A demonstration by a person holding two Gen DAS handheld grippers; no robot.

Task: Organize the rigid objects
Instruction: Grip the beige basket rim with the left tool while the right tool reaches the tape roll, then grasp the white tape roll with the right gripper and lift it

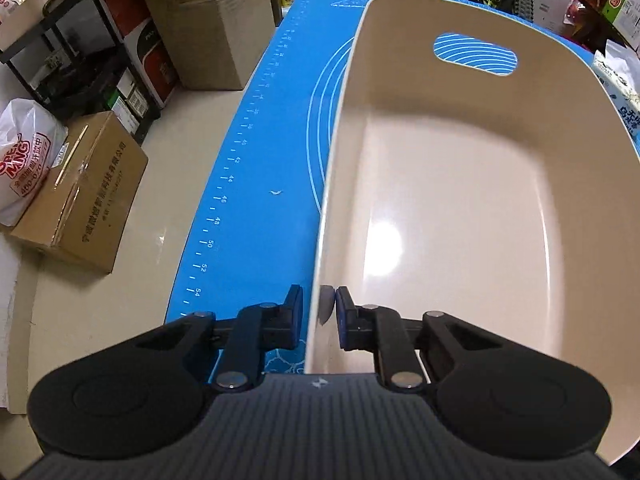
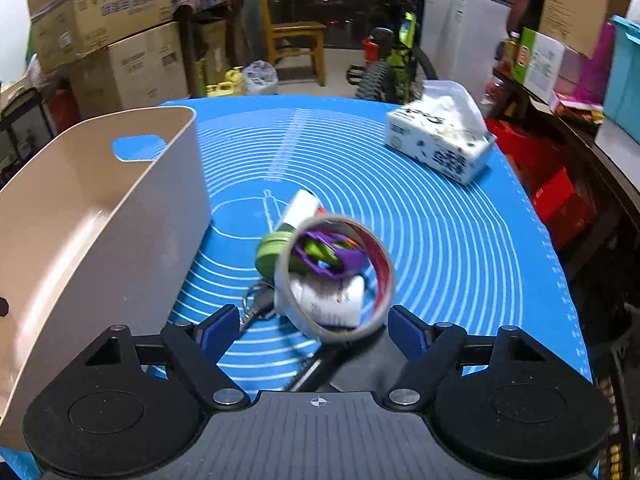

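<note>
— Where do we have the bin (image 1: 440, 184)?
— On the blue mat (image 1: 256, 184), our left gripper (image 1: 318, 314) fingers narrowed onto its near wall.
— And our right gripper (image 2: 310, 330)?
— Fingers wide, empty, just short of the tape roll (image 2: 334, 276) piled with small clutter mid-mat.

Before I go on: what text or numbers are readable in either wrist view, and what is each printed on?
"40", "42", "44", "46", "48", "50", "52", "54": ruler scale along the blue mat's edge; farther numbers too small.
"MING" and "400-070": white plastic bag on the floor; the rest is cut off.
Brown carton: Chinese characters, too blurred.
Tissue pack: print too blurred.
White bottle label: unreadable.
</note>
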